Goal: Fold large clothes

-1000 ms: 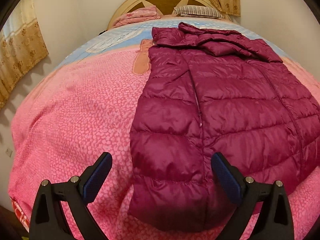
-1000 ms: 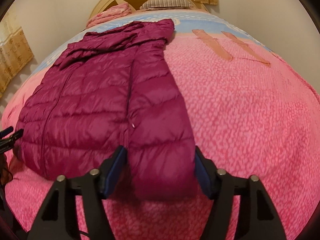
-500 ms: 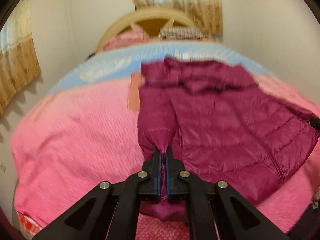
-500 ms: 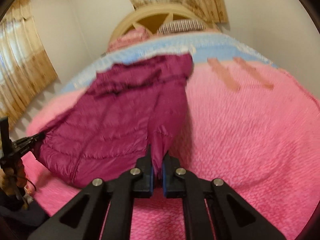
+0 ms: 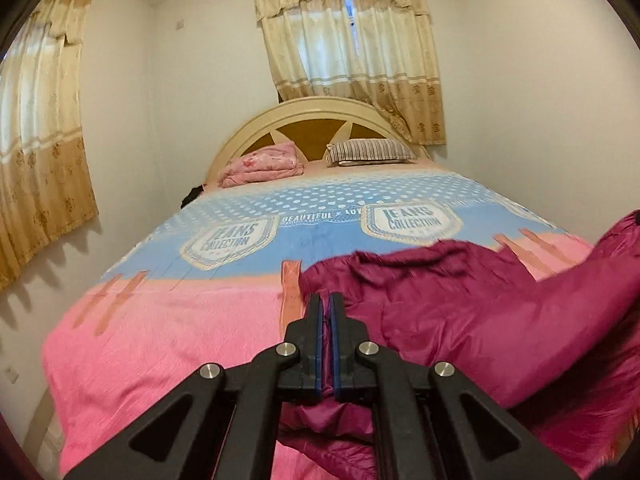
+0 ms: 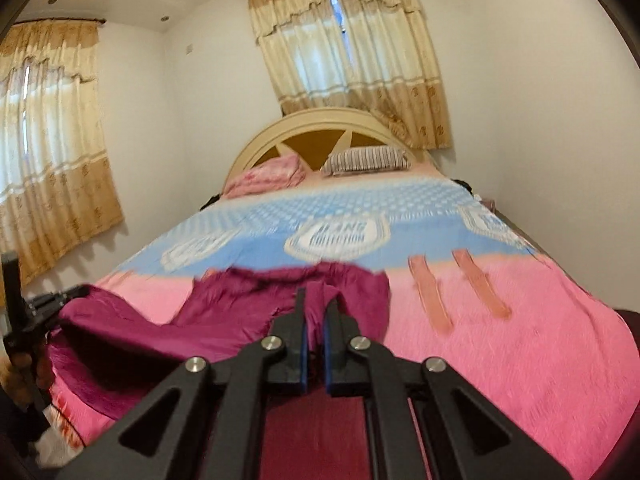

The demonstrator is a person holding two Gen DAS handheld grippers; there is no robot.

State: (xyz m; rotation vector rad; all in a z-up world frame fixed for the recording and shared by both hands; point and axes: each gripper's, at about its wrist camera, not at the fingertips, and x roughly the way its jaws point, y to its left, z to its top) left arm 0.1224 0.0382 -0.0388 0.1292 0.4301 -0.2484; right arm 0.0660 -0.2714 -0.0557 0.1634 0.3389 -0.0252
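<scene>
left gripper (image 5: 328,304): jaws clamped on cloth | right gripper (image 6: 316,308): jaws clamped on cloth

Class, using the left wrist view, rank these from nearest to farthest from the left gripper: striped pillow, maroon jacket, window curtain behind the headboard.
1. maroon jacket, clamped in the left gripper, spreading right.
2. striped pillow, at the bed's head, right of centre.
3. window curtain, on the far wall above the headboard.

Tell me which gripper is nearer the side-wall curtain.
Left. The left gripper holds the jacket on the curtain side of the bed; the right gripper grips it farther from that wall.
</scene>
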